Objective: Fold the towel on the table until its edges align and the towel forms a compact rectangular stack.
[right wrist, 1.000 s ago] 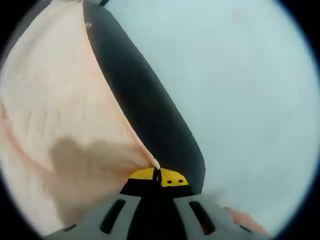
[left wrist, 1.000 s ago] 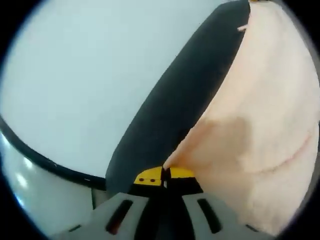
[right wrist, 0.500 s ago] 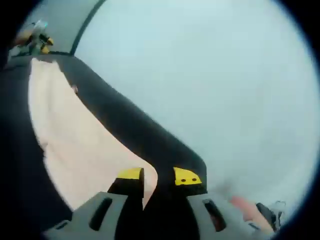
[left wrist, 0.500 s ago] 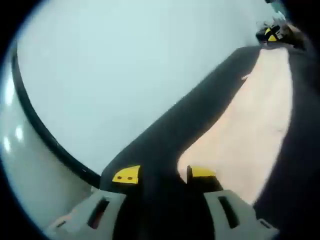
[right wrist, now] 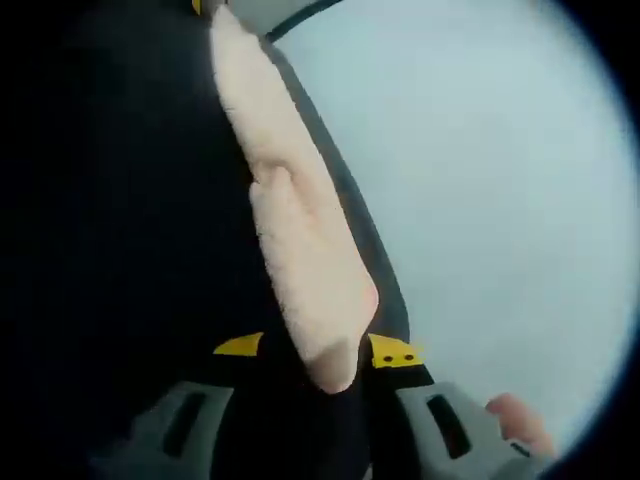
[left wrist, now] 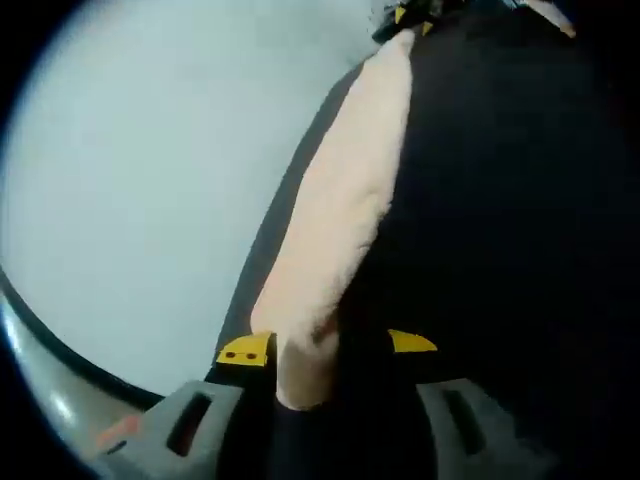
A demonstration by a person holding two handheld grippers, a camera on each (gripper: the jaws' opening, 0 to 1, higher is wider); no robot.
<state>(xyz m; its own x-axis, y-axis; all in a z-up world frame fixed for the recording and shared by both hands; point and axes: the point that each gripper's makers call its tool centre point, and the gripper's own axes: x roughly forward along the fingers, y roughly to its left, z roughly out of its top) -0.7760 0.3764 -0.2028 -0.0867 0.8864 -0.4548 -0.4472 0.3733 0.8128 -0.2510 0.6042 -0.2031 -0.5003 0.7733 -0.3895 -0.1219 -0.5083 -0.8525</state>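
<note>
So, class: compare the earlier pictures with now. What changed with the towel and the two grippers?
Both grippers, shut on the towel's corners a second ago, opened. Now the left gripper and right gripper are open astride the towel, which looks narrower. The pale table is unchanged.

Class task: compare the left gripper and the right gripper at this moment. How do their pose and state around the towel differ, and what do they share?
The left gripper has the towel running up and to the right from it; the right gripper has it running up and to the left. A fingertip shows beside the right gripper's body, none beside the left gripper's. Shared: both have yellow-tipped jaws standing apart, with a towel end lying between them.
</note>
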